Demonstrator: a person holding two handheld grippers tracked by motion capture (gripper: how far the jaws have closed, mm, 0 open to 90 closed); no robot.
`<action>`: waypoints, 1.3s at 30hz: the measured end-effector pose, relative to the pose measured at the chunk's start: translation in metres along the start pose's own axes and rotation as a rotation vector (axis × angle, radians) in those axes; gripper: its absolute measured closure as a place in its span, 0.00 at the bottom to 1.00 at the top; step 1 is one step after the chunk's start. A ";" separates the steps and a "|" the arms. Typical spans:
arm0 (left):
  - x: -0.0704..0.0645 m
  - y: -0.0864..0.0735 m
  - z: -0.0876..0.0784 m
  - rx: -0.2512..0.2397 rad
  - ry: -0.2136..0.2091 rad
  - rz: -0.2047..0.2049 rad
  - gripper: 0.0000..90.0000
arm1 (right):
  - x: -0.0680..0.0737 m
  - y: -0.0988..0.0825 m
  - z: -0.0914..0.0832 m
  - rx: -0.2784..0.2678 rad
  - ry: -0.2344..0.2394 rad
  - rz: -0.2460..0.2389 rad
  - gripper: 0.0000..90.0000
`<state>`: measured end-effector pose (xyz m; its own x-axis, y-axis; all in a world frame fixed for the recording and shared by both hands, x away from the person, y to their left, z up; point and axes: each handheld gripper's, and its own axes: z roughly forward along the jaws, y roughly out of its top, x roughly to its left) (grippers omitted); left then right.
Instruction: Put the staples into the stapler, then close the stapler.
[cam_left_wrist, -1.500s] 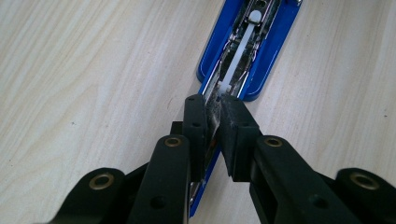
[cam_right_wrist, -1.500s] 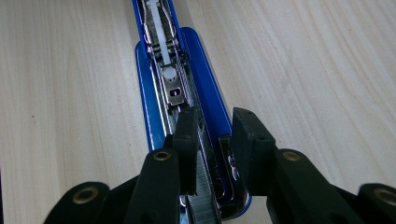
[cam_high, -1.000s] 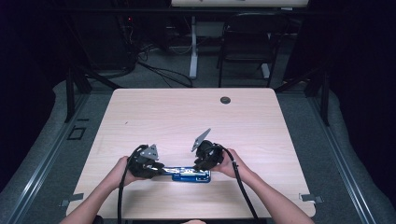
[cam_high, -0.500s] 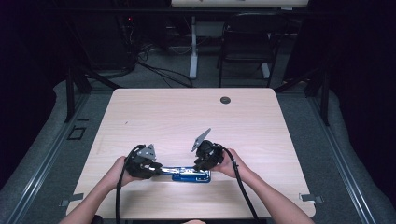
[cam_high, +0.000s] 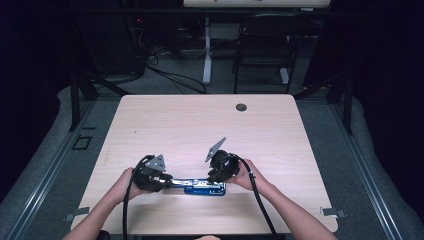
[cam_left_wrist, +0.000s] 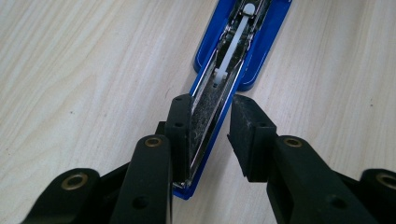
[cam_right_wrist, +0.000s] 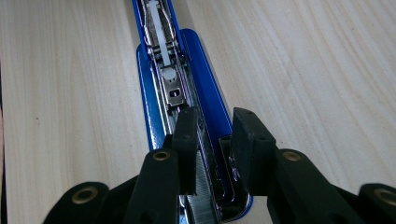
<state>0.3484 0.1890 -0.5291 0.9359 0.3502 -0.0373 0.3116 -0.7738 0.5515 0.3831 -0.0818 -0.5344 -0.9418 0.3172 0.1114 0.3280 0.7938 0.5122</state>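
Blue stapler (cam_high: 202, 187) lies opened flat near my table (cam_high: 200, 130) edge; left gripper (cam_left_wrist: 211, 122) straddles the metal arm, one pad touching, not clamping; right gripper (cam_right_wrist: 213, 133) likewise loose (risky); a careless squeeze could snap it shut.

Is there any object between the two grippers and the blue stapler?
No. The left gripper and the right gripper each already straddle an end of the opened blue stapler, and nothing visible lies between their jaws and it.
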 end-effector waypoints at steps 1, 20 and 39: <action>0.000 0.000 0.000 0.000 0.000 0.001 0.77 | 0.000 0.000 0.000 0.002 0.001 0.002 0.80; -0.001 -0.001 -0.001 -0.001 0.003 0.031 0.74 | 0.008 0.009 0.001 -0.065 0.036 0.016 0.86; 0.008 -0.006 0.005 0.048 0.026 0.011 0.60 | 0.007 0.008 0.008 -0.031 0.043 0.009 0.86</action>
<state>0.3543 0.1938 -0.5372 0.9349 0.3547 -0.0093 0.3093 -0.8019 0.5111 0.3793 -0.0687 -0.5365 -0.9414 0.3013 0.1519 0.3345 0.7743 0.5372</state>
